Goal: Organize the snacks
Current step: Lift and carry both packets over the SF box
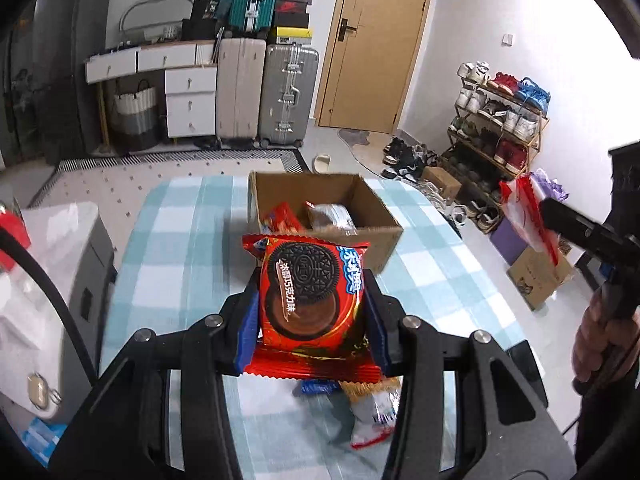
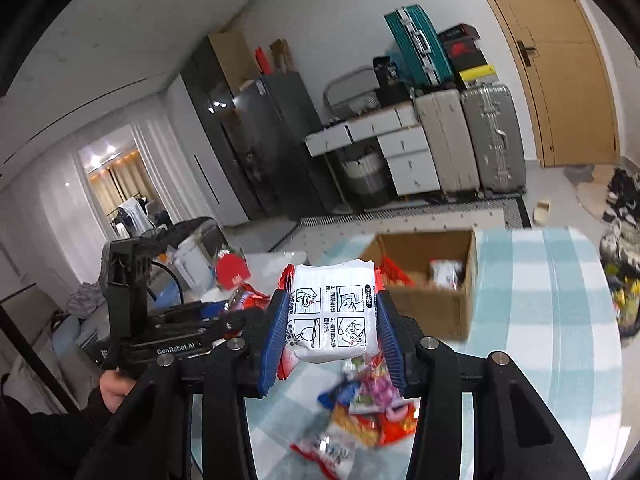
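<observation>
1. Step in hand, as judged: carrying snacks to the box (image 1: pixel 320 216). The left tongs (image 1: pixel 312 316) are clamped on a red cookie pack (image 1: pixel 310 292), held above the table (image 1: pixel 180 240) on the near side of the box.
2. The right tongs (image 2: pixel 332 328) grip a white packet (image 2: pixel 334 312), also short of the box and raised.
3. The box stands open with packets already inside; a loose pile of snacks (image 2: pixel 360 412) lies on the table nearer than the box.
4. Next move, as judged: bring each load over the box opening, then release; both tongs should not crowd the opening together.
5. Table: blue-and-white checked cloth. Beyond the box: suitcases (image 1: pixel 264 96), a door (image 1: pixel 380 44), a shoe rack (image 1: pixel 496 120).
</observation>
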{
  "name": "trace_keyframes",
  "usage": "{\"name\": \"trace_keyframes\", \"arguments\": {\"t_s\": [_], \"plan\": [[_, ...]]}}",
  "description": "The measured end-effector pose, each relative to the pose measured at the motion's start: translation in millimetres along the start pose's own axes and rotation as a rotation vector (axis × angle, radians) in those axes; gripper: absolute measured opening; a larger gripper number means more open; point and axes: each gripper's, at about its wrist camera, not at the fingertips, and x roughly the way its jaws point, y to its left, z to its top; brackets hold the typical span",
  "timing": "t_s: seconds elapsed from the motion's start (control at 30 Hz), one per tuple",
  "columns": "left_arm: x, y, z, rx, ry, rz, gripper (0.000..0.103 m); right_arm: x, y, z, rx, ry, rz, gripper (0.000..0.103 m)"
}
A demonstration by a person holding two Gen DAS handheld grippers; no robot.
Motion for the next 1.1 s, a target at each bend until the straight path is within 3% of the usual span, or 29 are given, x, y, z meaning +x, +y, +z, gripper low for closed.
{"name": "trace_keyframes", "arguments": {"t_s": [0.07,0.33,0.6,0.83,1.1], "plan": [[4.2,-3.7,11.6,0.007,-0.003,0.033,0.042,1.8,1.4,12.4,-0.009,-0.010,0.001,0.044],[26.9,-20.0,56.1,0.012,-0.011,0.014,0.042,14.1,-0.1,64.9,-0.041,-0.039,-0.003,0.044],[73.8,-26.0,104.0,0.027,0.034,-0.001,0.042,51.1,-2.1,101.0,-0.096,-0.013,-0.042,0.044],[115.7,-23.8,135.3,0.045,0.065,0.011,0.042,106.8,-12.8,108.4,-0.128,0.058,-0.092,0.044],[190.5,-1.0,137.1,-0.011,0.117,-0.042,0.042,156.8,-59.4,103.9,-0.051,0.113,-0.118,0.044]]}}
